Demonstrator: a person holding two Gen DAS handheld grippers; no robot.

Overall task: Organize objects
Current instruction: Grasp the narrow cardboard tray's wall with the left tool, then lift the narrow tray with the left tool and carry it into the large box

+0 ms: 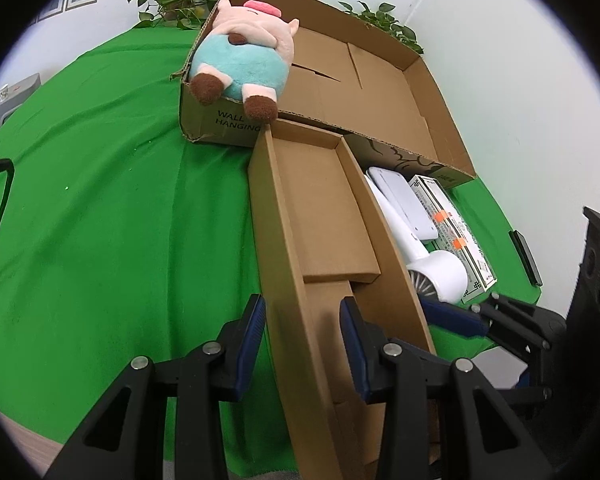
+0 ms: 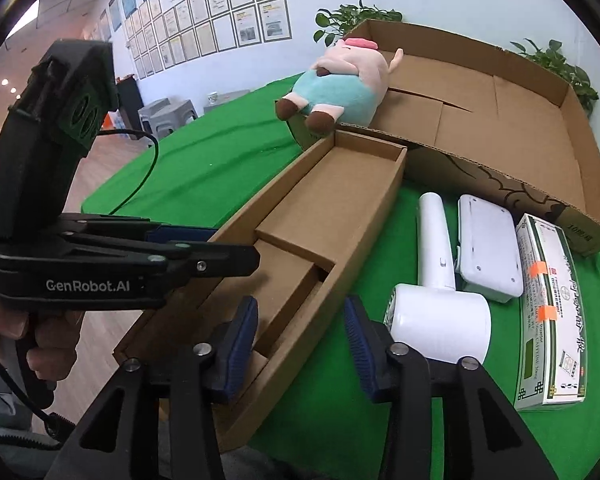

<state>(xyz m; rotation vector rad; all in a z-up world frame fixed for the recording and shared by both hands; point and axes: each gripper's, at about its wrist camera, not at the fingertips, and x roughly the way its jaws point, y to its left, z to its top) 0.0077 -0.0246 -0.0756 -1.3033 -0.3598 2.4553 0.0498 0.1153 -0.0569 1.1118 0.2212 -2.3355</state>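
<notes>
The long, narrow brown cardboard tray [image 1: 320, 216] lies on the green cloth tabletop [image 1: 100, 184] with its long axis running from the bottom centre of the left wrist view up to the large open corrugated cardboard box [image 1: 380, 80], whose near wall its far end touches or nearly touches. The near end sits right at both claws. The left claw [image 1: 303, 330] straddles the tray's left wall, one blue pad outside and one inside, and looks clenched on that wall. In the right wrist view the right claw [image 2: 300, 332] straddles the opposite long wall low in the frame, apparently gripping it too, though pad contact is hard to confirm. So each hand seems to hold one side of the same end, and any lift or slide would likely have to follow the tray's length. Just right of the tray lie a white hair dryer [image 2: 440, 280], a flat white plastic case [image 2: 488, 240] and a white-and-green medicine carton [image 2: 552, 320]. A pink-and-teal plush pig [image 1: 244, 56] is draped over the big box's left corner.
</notes>
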